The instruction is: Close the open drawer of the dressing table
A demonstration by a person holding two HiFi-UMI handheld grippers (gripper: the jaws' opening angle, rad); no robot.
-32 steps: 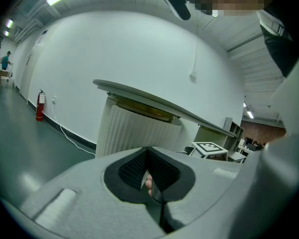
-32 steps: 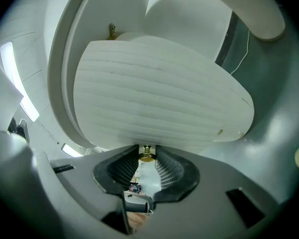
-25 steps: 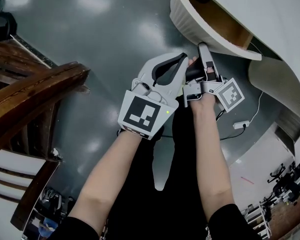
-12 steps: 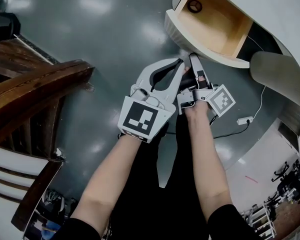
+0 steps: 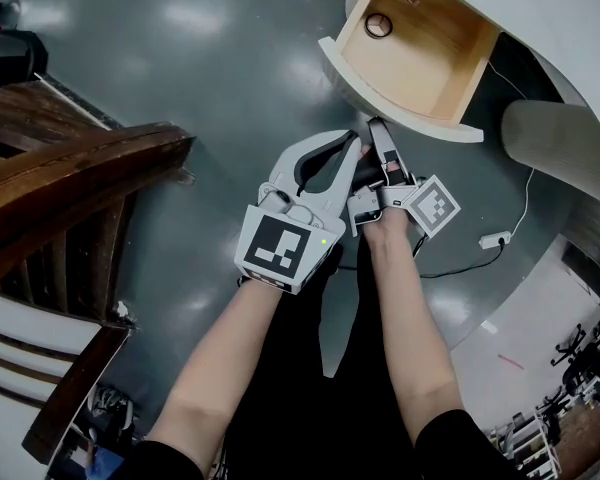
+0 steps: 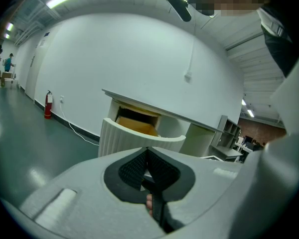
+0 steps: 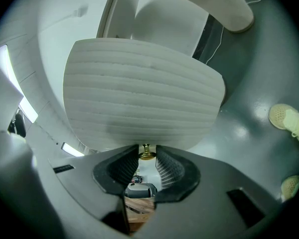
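The white dressing table's drawer [image 5: 410, 43] stands pulled out at the top right of the head view, showing its wooden inside with a small round thing [image 5: 378, 25] in it. Its ribbed curved front [image 7: 144, 93] fills the right gripper view, with a small gold knob [image 7: 147, 155] at its lower edge. My right gripper [image 7: 147, 159] points at that knob, open by a narrow gap, the knob just past its fingertips. My left gripper [image 5: 352, 140] sits beside the right one, below the drawer front, shut and empty. The drawer [image 6: 139, 131] is ahead of it.
A dark wooden chair [image 5: 80, 198] stands at the left. A white cable with a plug block [image 5: 490, 240] lies on the grey floor under the table. A curved white table panel [image 5: 555, 138] is at the right. A shoe [image 7: 285, 116] shows on the floor.
More of the drawer's wooden inside shows than a second ago. Both grippers and the drawer front have slid left and down in the head view, staying close together.
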